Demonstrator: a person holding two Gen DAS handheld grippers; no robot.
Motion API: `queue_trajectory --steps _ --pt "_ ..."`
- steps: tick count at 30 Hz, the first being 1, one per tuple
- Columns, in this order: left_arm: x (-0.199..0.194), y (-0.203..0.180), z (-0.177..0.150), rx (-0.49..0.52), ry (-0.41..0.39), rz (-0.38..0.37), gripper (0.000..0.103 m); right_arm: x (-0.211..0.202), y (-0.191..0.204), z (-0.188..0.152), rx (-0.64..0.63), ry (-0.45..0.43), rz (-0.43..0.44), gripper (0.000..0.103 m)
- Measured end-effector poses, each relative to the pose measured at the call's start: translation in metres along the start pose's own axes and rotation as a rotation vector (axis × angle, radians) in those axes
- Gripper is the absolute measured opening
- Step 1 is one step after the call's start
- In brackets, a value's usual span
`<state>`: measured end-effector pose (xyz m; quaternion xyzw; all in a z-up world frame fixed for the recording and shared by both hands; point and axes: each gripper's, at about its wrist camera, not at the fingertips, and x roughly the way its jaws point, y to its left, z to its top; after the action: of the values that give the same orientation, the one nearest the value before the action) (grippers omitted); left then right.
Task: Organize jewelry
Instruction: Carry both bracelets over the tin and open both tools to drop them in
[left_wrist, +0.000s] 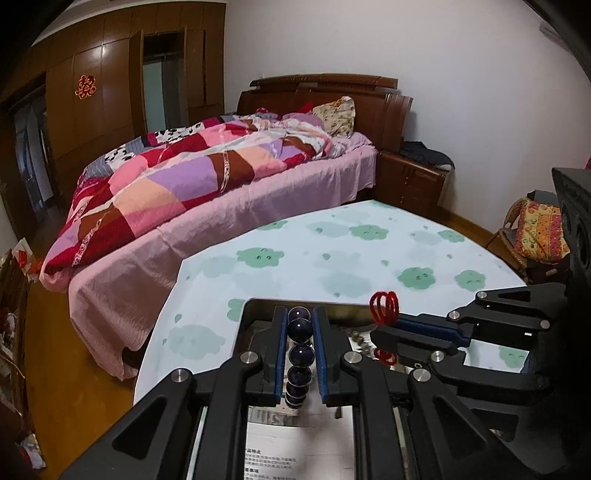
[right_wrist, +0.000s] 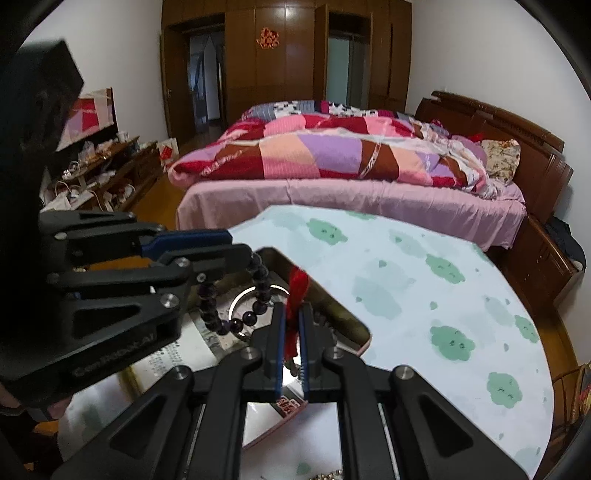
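My left gripper (left_wrist: 300, 314) is shut on a dark purple bead bracelet (left_wrist: 301, 354) and holds it above an open metal tin (left_wrist: 255, 304). In the right wrist view the bracelet (right_wrist: 236, 321) hangs in a loop from the left gripper (right_wrist: 240, 254). My right gripper (right_wrist: 291, 310) is shut on a red string bracelet (right_wrist: 294, 291), also above the tin (right_wrist: 354, 325). In the left wrist view the right gripper (left_wrist: 380, 326) holds the red string (left_wrist: 384, 302) just right of my left fingers. A silver bangle (right_wrist: 258, 291) lies inside the tin.
The table (left_wrist: 369, 251) has a pale cloth with green cloud prints. A bed with a patchwork quilt (left_wrist: 203, 173) stands behind it. A wicker chair (left_wrist: 532, 236) is at the right. A printed leaflet (left_wrist: 280, 450) lies under the left gripper.
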<state>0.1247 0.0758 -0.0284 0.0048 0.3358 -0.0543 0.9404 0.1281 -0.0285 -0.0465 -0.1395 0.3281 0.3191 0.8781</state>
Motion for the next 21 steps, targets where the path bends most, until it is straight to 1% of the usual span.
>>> queue_trajectory --steps 4,11,17,21 --pt "0.013 0.007 -0.003 -0.008 0.028 0.007 0.013 0.013 -0.004 -0.003 0.013 0.034 -0.005 0.009" --pt "0.028 0.012 -0.006 -0.011 0.054 0.022 0.013 0.025 -0.005 -0.007 0.018 0.072 -0.013 0.009" --pt "0.042 0.013 -0.007 0.018 0.090 0.042 0.013 0.034 -0.005 -0.010 0.025 0.103 -0.011 0.009" --pt "0.045 0.013 -0.007 0.031 0.093 0.061 0.013 0.039 -0.006 -0.012 0.030 0.119 -0.012 0.009"
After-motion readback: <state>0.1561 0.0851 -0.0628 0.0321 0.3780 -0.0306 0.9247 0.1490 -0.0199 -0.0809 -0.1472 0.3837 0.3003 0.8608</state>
